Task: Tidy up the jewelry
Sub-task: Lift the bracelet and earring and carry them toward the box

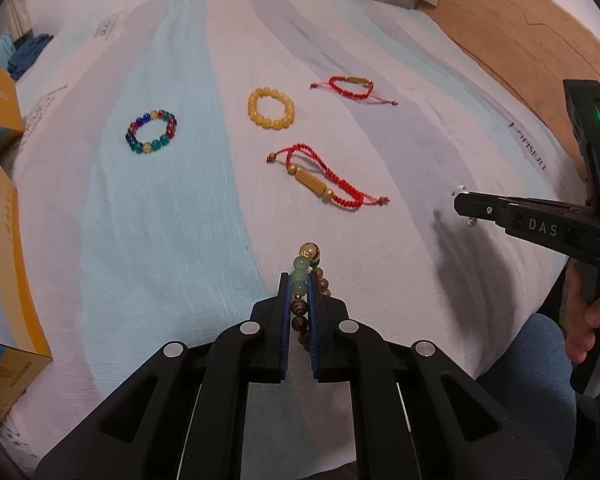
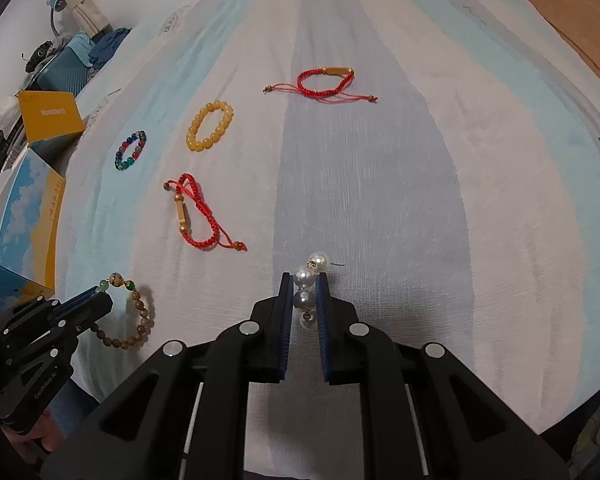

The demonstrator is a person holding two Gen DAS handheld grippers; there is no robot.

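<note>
A: the left gripper (image 1: 300,280) is pinching the wooden bead bracelet (image 2: 134,318) by its green beads, fingers (image 1: 283,292) clamped tight, near the bed's (image 1: 140,220) front edge.

B: yep, and the right gripper (image 2: 305,282) is squeezing the pearl earring (image 2: 305,278) there too. Four other bracelets are lying mid-bed.

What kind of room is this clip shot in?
Probably a bedroom: the jewelry lies on a striped mattress, with folded clothes beside it and a wooden floor beyond its edge.
</note>
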